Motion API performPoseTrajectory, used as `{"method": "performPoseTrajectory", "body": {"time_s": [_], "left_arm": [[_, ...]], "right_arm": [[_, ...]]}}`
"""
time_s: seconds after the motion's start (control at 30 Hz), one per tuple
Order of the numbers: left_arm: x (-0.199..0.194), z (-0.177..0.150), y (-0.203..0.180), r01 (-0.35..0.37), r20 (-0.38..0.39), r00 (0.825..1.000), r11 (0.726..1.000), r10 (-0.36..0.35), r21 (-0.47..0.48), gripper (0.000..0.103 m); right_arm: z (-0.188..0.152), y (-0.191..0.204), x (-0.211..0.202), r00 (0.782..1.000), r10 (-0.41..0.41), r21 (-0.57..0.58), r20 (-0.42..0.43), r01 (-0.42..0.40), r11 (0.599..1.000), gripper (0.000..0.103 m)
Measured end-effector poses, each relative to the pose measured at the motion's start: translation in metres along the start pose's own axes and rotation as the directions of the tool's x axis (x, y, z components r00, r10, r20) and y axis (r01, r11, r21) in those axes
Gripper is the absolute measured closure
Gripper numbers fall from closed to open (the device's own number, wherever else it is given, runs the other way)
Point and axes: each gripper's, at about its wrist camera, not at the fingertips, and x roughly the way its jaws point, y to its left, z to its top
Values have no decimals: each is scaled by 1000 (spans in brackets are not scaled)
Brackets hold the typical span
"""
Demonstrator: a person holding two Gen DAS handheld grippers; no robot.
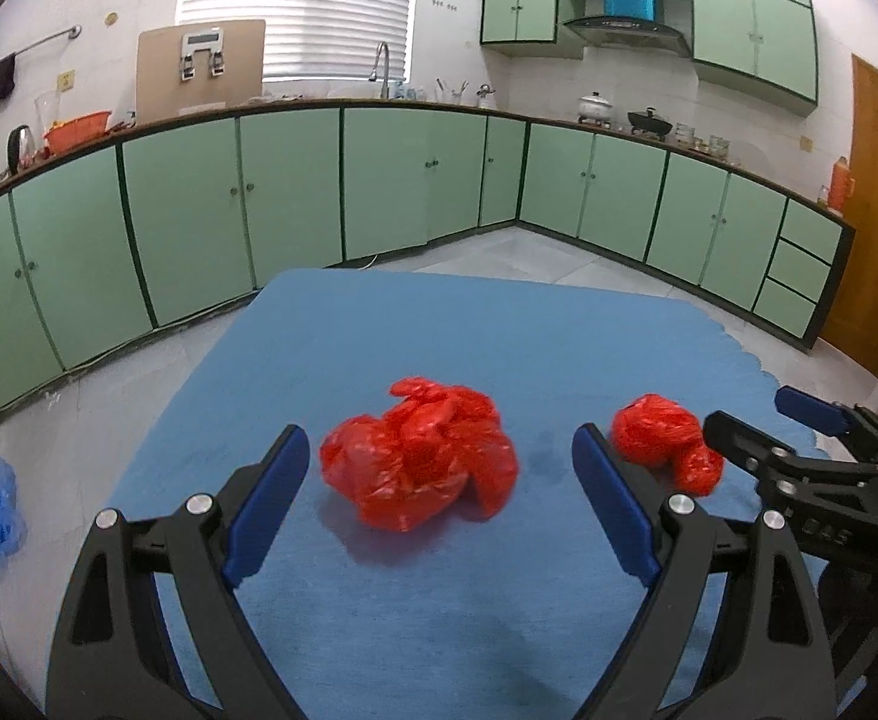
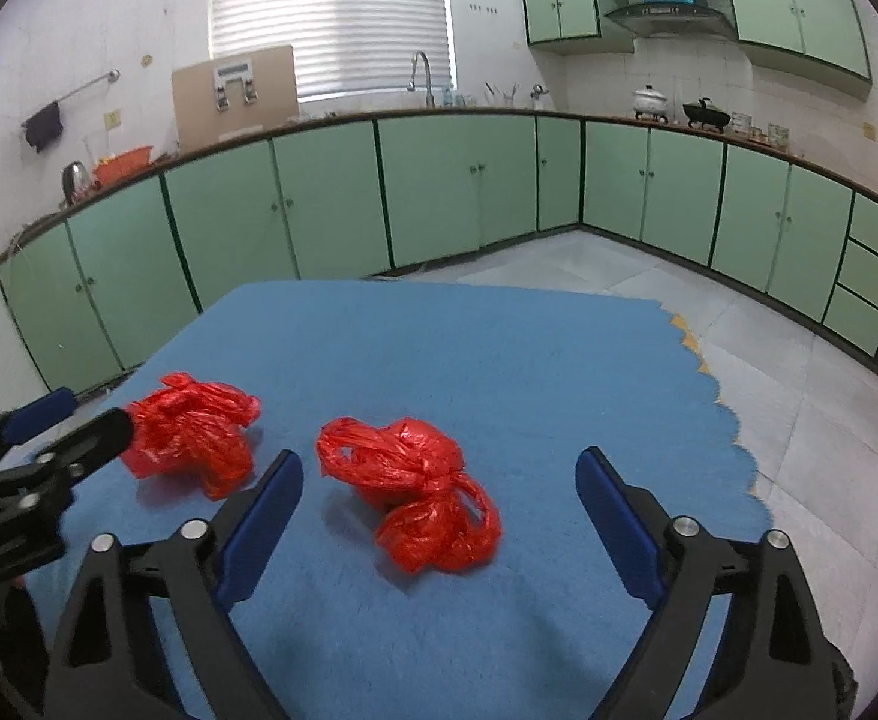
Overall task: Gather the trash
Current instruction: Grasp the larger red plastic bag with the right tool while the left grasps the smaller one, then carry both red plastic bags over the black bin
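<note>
- Left wrist view: the left gripper [image 1: 441,457] has its fingers spread wide and holds nothing; the larger red bag [image 1: 420,461] lies crumpled on the blue cloth [image 1: 439,330] between them. The smaller red bag [image 1: 667,443] lies to its right, just beside the right gripper [image 1: 757,414], also spread.
- Right wrist view: the right gripper [image 2: 439,474], fingers wide and empty, frames the smaller red bag [image 2: 418,483]. The larger red bag [image 2: 196,431] lies left, near the left gripper [image 2: 73,414].
</note>
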Motion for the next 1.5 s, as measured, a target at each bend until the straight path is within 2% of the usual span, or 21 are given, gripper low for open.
{"method": "performPoseTrajectory", "body": {"time_s": [0.17, 0.27, 0.37, 0.53, 0.63, 0.8, 0.97, 1.03, 1.07, 1.2, 1.33, 1.5], "left_arm": [[12, -3, 7, -14, -29, 999, 1000, 14, 2, 17], [19, -6, 12, -18, -47, 999, 1000, 18, -5, 17], [24, -7, 13, -18, -62, 998, 1000, 18, -7, 16], [32, -5, 14, -7, -83, 997, 1000, 7, -6, 16], [41, 1, 13, -11, -93, 996, 1000, 11, 3, 16], [66, 8, 11, -4, -152, 988, 1000, 5, 6, 16], [93, 10, 12, -13, -247, 969, 1000, 9, -12, 18], [100, 11, 16, -10, -274, 962, 1000, 3, -24, 34], [102, 11, 17, -8, -283, 959, 1000, -1, -29, 38], [100, 12, 19, 3, -272, 962, 999, -13, -36, 66], [91, 11, 18, 5, -247, 969, 999, -16, -47, 75], [59, 9, 11, 41, -190, 980, 998, -51, -57, 78]], "right_arm": [[-3, 0, 19, 998, -13, 9, -64, 14, 1000, 24], [-3, -2, 30, 994, -4, 23, -113, 7, 1000, 32], [-7, 0, 42, 985, 23, 22, -173, -19, 1000, 44], [-9, -1, 46, 978, 55, 32, -202, -50, 998, 77], [-9, -5, 41, 982, 58, 52, -181, -49, 997, 82], [-9, -15, 22, 991, 22, 52, -129, -16, 999, 83], [-13, -24, 12, 993, -1, 49, -120, 7, 999, 82], [-15, -27, 10, 993, -6, 52, -121, 12, 999, 82], [-14, -28, 10, 993, -7, 53, -121, 13, 998, 82], [-13, -28, 9, 993, -9, 58, -115, 15, 998, 82], [-11, -30, 1, 995, -8, 56, -100, 14, 998, 82], [-13, -30, -13, 997, -15, 63, -75, 20, 998, 82]]}}
